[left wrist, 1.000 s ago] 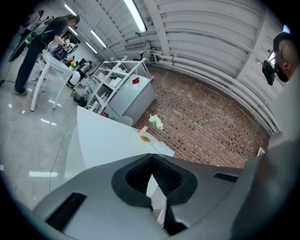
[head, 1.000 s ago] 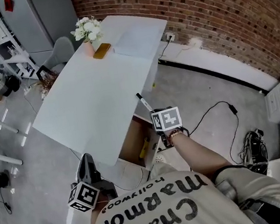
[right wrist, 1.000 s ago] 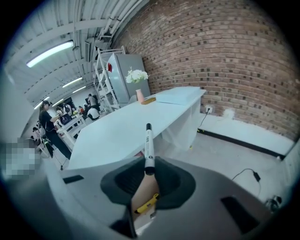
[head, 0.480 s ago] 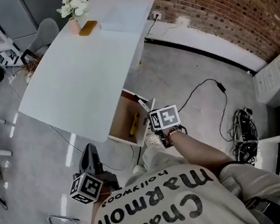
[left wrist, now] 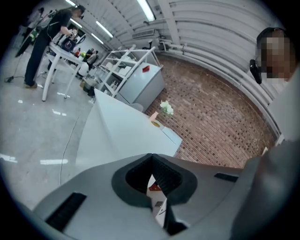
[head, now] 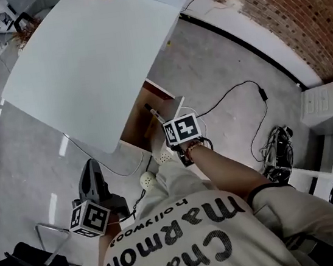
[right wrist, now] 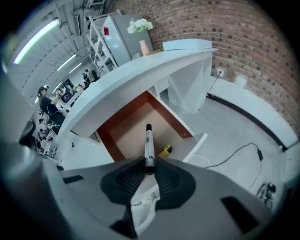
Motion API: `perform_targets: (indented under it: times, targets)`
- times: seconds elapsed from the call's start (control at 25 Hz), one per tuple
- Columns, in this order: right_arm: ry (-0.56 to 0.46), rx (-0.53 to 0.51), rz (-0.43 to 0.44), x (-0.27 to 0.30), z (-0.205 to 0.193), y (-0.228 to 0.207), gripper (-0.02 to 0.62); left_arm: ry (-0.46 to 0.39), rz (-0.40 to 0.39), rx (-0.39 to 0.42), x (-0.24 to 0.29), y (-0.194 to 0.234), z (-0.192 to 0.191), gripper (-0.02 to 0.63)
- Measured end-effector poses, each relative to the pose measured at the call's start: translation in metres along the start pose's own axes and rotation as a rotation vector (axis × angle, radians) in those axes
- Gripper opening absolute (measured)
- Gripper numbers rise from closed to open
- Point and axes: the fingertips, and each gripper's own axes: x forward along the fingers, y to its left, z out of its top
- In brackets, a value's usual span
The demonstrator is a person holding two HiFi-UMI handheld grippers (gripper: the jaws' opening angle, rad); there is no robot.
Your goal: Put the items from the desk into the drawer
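Right gripper [right wrist: 149,171]: its jaws are closed on the rear end of a black-and-white marker [right wrist: 148,149]. The rest of the marker sticks out forward beyond the fingertips.
Marker's long axis: it runs straight out along the gripper's own line of sight, with the dark far end leading towards the desk.
Drawer [right wrist: 171,117]: pulled open under the near edge of the white desk [head: 89,60], showing a pale brown floor and reddish walls.
Key relation: the drawer lies ahead of and below the marker. In the right gripper view the marker's far end sits over the drawer floor, near the middle.
Yellow item [right wrist: 164,151]: already in the drawer near its front wall, just right of the marker's line and apart from it.
Left gripper [head: 91,176]: held low at the person's left, well apart from the drawer, with its jaws together and nothing between them.
Nearer hand: the right, clearly; it carries the marker and is just beside the drawer.
Coming move, as a judgement: lower the marker further into the drawer and part the jaws. The marker's length seems to run along the drawer's depth, so it should lie flat, clear of the yellow item.
Desk top: a vase of white flowers [right wrist: 142,28] stands at the far end.
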Motion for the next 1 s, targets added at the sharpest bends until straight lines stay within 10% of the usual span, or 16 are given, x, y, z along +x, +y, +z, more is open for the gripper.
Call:
perform_targets:
  times: [1.0]
  targets:
    - [0.29, 0.184, 0.016, 0.165, -0.03, 0.037, 0.072, -0.107, 0.375, -0.025, -0.043, 0.046, 0.008, 0.002]
